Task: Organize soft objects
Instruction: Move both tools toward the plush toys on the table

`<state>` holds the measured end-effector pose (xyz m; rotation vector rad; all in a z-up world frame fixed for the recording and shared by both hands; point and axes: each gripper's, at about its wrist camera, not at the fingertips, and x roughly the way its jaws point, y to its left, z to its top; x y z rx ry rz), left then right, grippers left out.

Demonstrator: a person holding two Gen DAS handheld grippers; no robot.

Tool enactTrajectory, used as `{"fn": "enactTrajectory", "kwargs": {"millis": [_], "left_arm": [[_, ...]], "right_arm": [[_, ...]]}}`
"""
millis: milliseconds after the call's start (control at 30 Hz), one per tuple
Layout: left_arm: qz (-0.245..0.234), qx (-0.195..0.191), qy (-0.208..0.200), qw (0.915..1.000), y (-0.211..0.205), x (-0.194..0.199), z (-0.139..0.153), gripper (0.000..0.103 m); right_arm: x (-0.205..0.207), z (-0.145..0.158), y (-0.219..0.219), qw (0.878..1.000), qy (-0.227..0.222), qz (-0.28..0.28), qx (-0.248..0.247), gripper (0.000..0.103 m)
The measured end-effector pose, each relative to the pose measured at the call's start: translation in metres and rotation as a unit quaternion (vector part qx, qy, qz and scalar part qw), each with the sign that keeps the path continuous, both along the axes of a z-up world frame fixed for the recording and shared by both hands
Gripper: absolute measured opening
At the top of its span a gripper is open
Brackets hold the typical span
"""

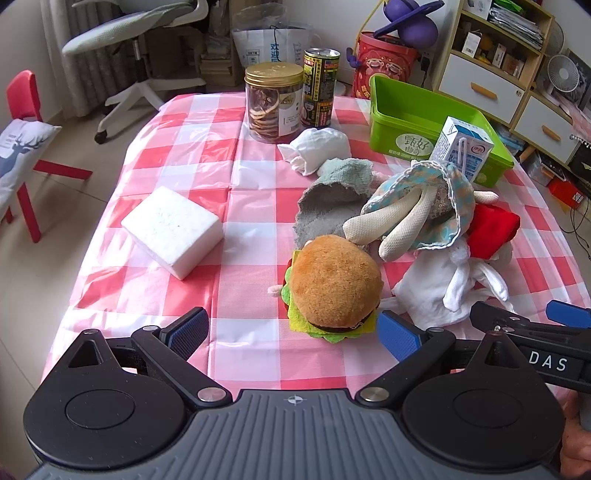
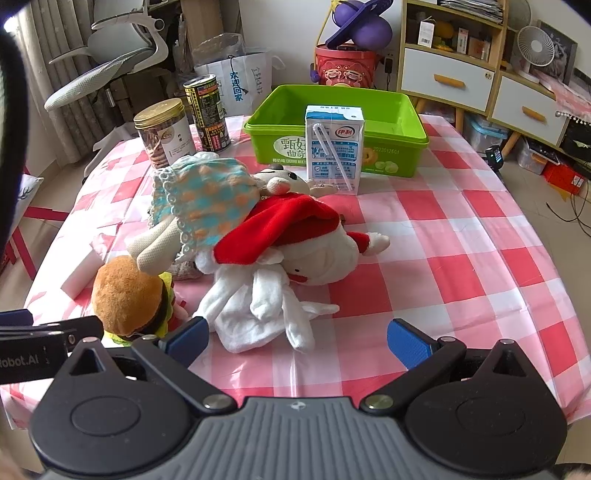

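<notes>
**Soft toys heaped mid-table, both tongs released**

Pink-and-white checked tablecloth [image 2: 461, 236] over a table in a cluttered room; shelving unit [image 2: 476, 55] and white office chair [image 1: 136, 33] behind.

Left gripper [image 1: 293, 332]: jaws spread wide, holding nothing. Plush hamburger [image 1: 332, 288] sits just ahead of it, between the blue pads and nearer the right-hand pad, not gripped. White foam block [image 1: 173, 230] lies ahead and to its left, well apart from the pile.

Right gripper [image 2: 297, 339]: jaws spread wide, holding nothing. White cloth doll [image 2: 258, 310] lies directly ahead, its lower edge just in front of the left pad. Santa plush [image 2: 295, 240], red hat and white body, lies just beyond, touching the white doll.

Beyond the hamburger, from the left gripper: a rag doll in a blue-and-orange patterned dress [image 1: 428, 195], cream legs pointing back toward the tongs, resting on the Santa. Grey-green towel [image 1: 332, 192] crumpled to the doll's left; white cloth bundle [image 1: 317, 149] farther off behind it.

Far side of the table: green plastic bin [image 2: 332, 110], with a milk carton [image 2: 334, 147] standing upright just in front of it. Left of the bin, a gold-lidded clear jar [image 1: 273, 101] and a dark printed can [image 1: 319, 86] stand side by side.
</notes>
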<state>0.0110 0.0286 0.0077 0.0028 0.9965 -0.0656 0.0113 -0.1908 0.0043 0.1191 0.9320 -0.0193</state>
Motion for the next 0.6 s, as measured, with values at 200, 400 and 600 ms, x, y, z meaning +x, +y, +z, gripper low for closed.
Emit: {"fn": "enactTrajectory", "kwargs": {"millis": [200,400,600], "left_arm": [[-0.003,0.004,-0.002,1.0000,-0.0033,-0.0006,-0.0011,0.094],[-0.005,0.006,-0.002,1.0000,-0.0047,-0.0005,-0.0017,0.094],[-0.009,0.009,-0.005,0.9999,-0.0080,0.0001,-0.0022,0.094]], "right_arm": [[0.0002,0.0002,-0.0001,1.000,0.000,-0.001,0.000,0.073],[0.0003,0.0002,-0.0001,1.000,0.001,0.000,-0.001,0.073],[-0.0005,0.0003,0.0016,1.000,-0.002,0.002,-0.002,0.073]]}}
